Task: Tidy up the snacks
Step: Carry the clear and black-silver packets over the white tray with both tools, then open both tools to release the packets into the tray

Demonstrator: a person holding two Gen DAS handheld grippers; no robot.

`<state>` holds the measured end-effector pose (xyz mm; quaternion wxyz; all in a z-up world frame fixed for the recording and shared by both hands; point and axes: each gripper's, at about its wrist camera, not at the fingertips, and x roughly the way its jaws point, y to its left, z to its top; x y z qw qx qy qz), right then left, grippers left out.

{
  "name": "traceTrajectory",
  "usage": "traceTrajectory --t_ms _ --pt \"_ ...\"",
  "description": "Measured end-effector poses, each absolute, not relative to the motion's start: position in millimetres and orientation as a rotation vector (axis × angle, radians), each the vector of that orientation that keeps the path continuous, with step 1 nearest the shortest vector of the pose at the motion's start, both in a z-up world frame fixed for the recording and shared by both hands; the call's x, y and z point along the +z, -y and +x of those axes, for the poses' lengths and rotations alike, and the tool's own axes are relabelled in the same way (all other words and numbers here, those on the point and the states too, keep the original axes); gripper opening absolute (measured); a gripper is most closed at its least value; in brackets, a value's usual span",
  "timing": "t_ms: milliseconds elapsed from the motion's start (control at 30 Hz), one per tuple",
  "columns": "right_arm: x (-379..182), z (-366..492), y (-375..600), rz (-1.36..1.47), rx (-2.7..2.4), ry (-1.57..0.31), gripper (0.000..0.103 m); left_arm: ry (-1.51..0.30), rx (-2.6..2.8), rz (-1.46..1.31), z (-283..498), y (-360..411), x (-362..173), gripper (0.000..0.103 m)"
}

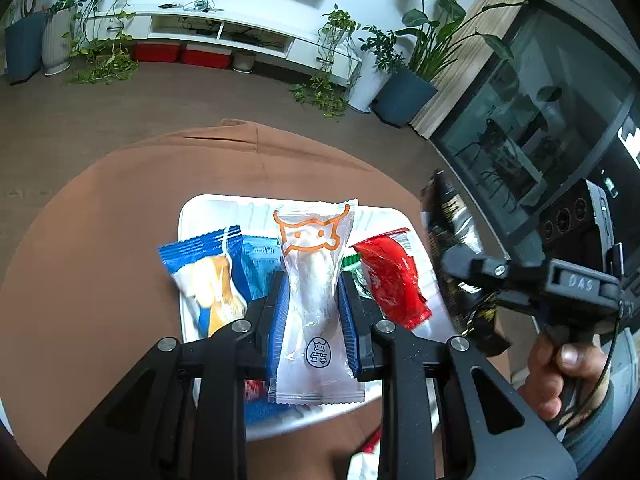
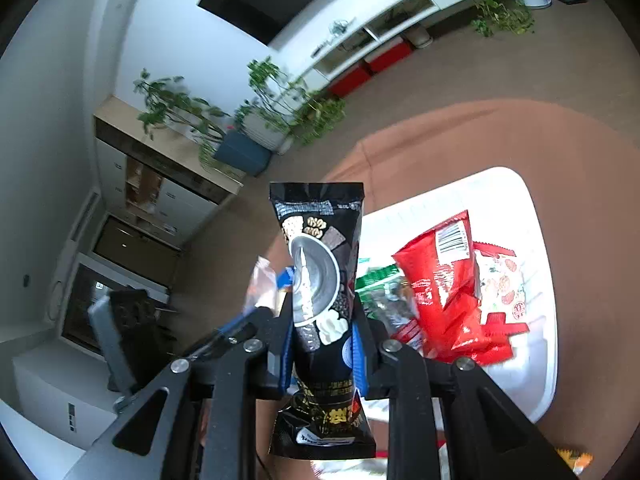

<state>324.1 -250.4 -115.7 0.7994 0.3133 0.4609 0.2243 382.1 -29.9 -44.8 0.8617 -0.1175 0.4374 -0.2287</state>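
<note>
My left gripper [image 1: 312,300] is shut on a clear white snack packet with an orange cartoon face [image 1: 314,276], held above a white tray [image 1: 192,216]. The tray holds a blue packet [image 1: 208,264] and a red packet [image 1: 390,276]. My right gripper [image 2: 322,332] is shut on a black snack packet [image 2: 320,280], held upright to the left of the tray [image 2: 536,216]. In the left wrist view the right gripper [image 1: 460,264] and the black packet [image 1: 452,216] hang at the tray's right edge. Red packets [image 2: 444,280] lie in the tray.
The tray sits on a round table with a brown cloth [image 1: 120,208]. A green packet [image 2: 376,280] and a red and white packet [image 2: 500,284] lie in the tray. Potted plants [image 1: 404,72] and a white TV cabinet [image 1: 240,32] stand beyond the table.
</note>
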Motion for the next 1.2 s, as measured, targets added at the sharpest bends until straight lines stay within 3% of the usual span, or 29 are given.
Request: traceTrajectory --t_ms 433,1067,1133,1200 --pt "-147 354 226 0.521 0.375 -1.077 0.025 -0.969 -0.428 -0.184 419 61 -96 0.023" --pt "-159 346 218 0.442 0.344 -1.090 0.029 -0.928 -0.391 -0.124 415 82 -117 0.025" --pt "-156 345 218 0.447 0.342 -1.093 0.031 -0.920 -0.387 -0.134 411 80 -116 0.030" --pt "-152 344 219 0.456 0.347 -1.075 0.039 -0.908 -0.385 -0.139 409 78 -112 0.046"
